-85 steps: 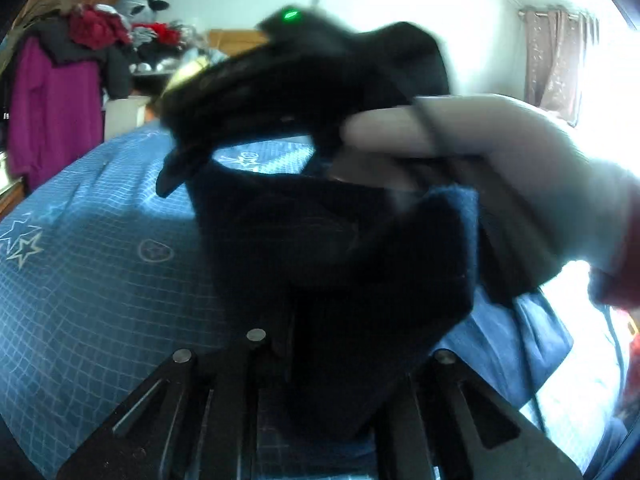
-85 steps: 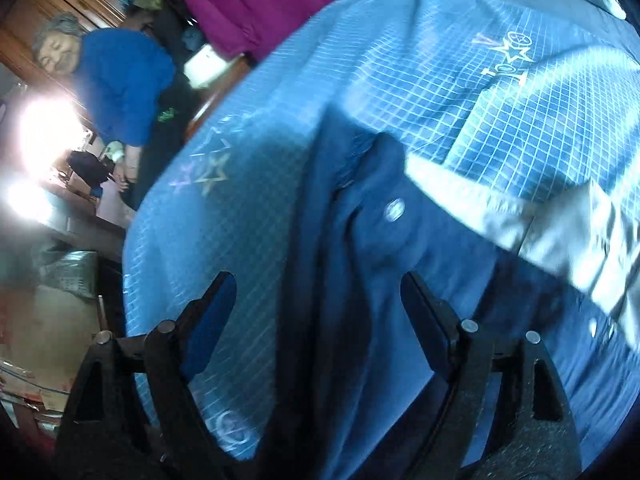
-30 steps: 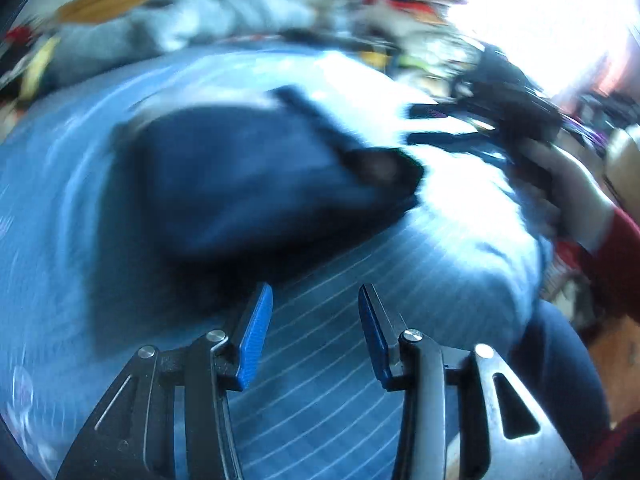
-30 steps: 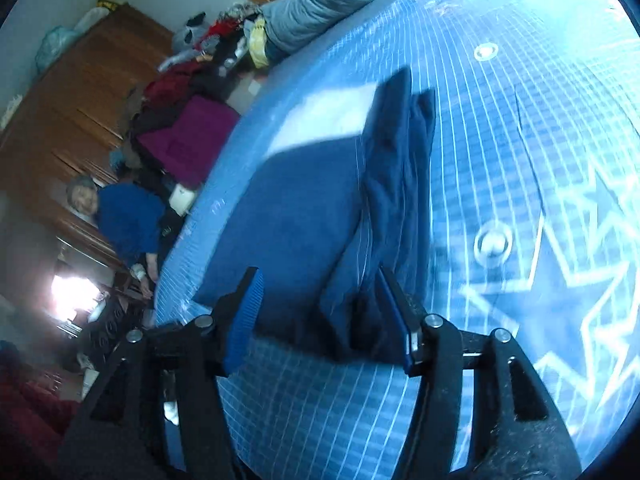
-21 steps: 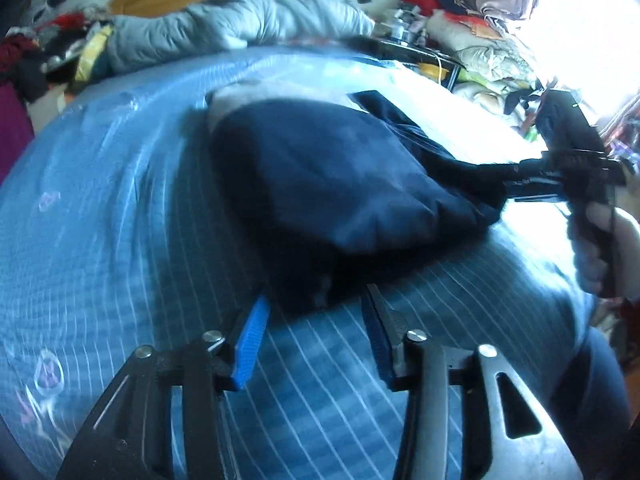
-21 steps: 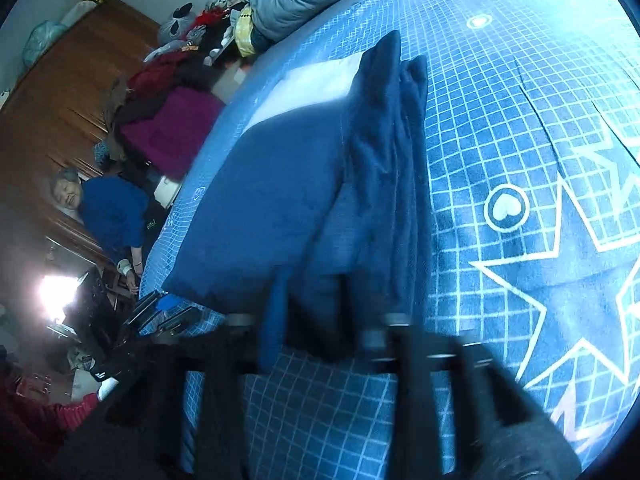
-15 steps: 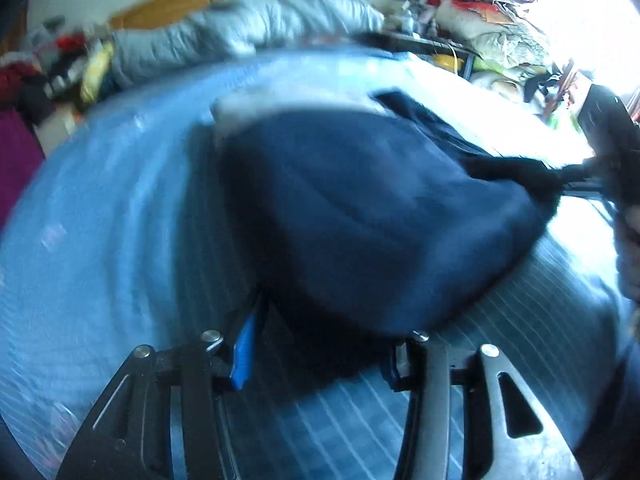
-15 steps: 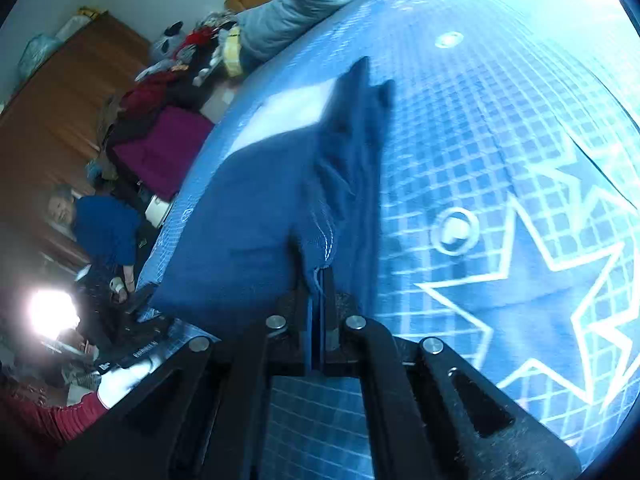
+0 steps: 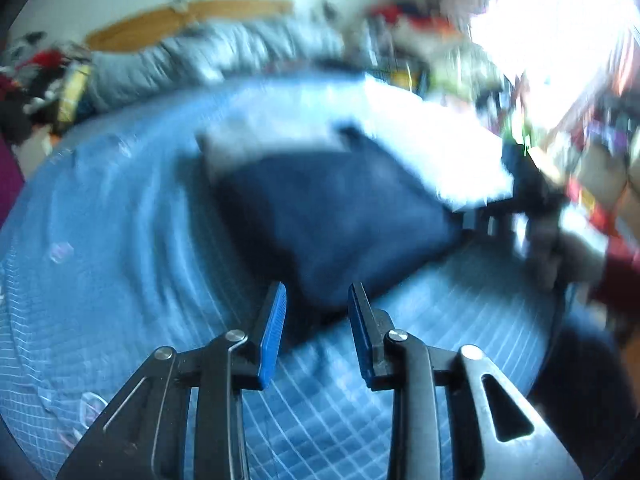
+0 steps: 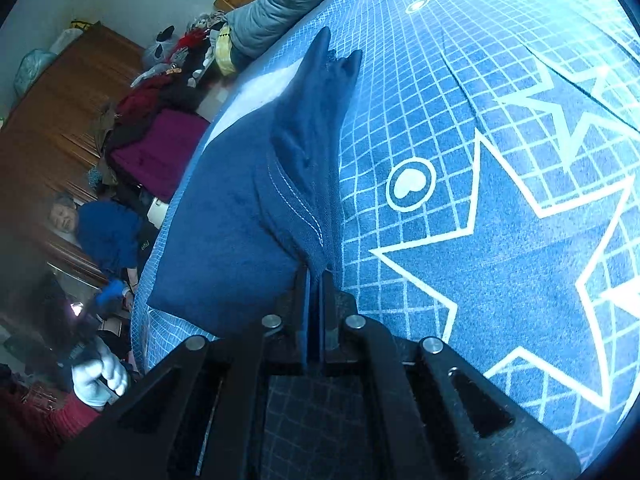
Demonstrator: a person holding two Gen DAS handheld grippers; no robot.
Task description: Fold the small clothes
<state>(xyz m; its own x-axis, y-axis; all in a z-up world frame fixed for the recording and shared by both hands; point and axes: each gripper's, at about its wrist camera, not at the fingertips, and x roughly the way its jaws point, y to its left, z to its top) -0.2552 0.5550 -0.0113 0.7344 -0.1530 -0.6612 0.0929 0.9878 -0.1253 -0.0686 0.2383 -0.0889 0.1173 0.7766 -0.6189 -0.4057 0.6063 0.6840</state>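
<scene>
Right gripper: The right gripper (image 10: 316, 280) was clenched on a stitched edge of the navy garment (image 10: 224, 216), its jaws pressed together with only cloth between them.
Reason for hold: In my judgement the pinch served to keep that hem taut, or ready to be drawn across for the next fold.
Left gripper: The left gripper (image 9: 316, 320) was released, blue pads apart, with the near corner of the garment (image 9: 332, 216) lying just beyond the tips at 12 o'clock. No cloth was held between the pads.
Reason for position: It appeared placed to take the near corner, so that both ends of one edge would be held together. This is a judgement only.
Garment location: The garment lay on the bed, partly folded, with a doubled ridge running away toward 12 o'clock in the right wrist view. A pale cloth (image 10: 260, 92) showed under its far end.
Task state: The fold looked unfinished.
Surface: The bed cover (image 10: 500, 200) was blue with a white grid, stars and a heart roundel. It was soft and likely to drag with the cloth.
Room: A grey quilt (image 10: 288, 0) sat at the bed head. A wooden wardrobe (image 10: 60, 100) and heaped clothes (image 10: 160, 148) stood at 9 o'clock. A person in blue (image 10: 108, 236) was beside them.
Image quality: The left wrist view was blurred, and detail there was uncertain.
</scene>
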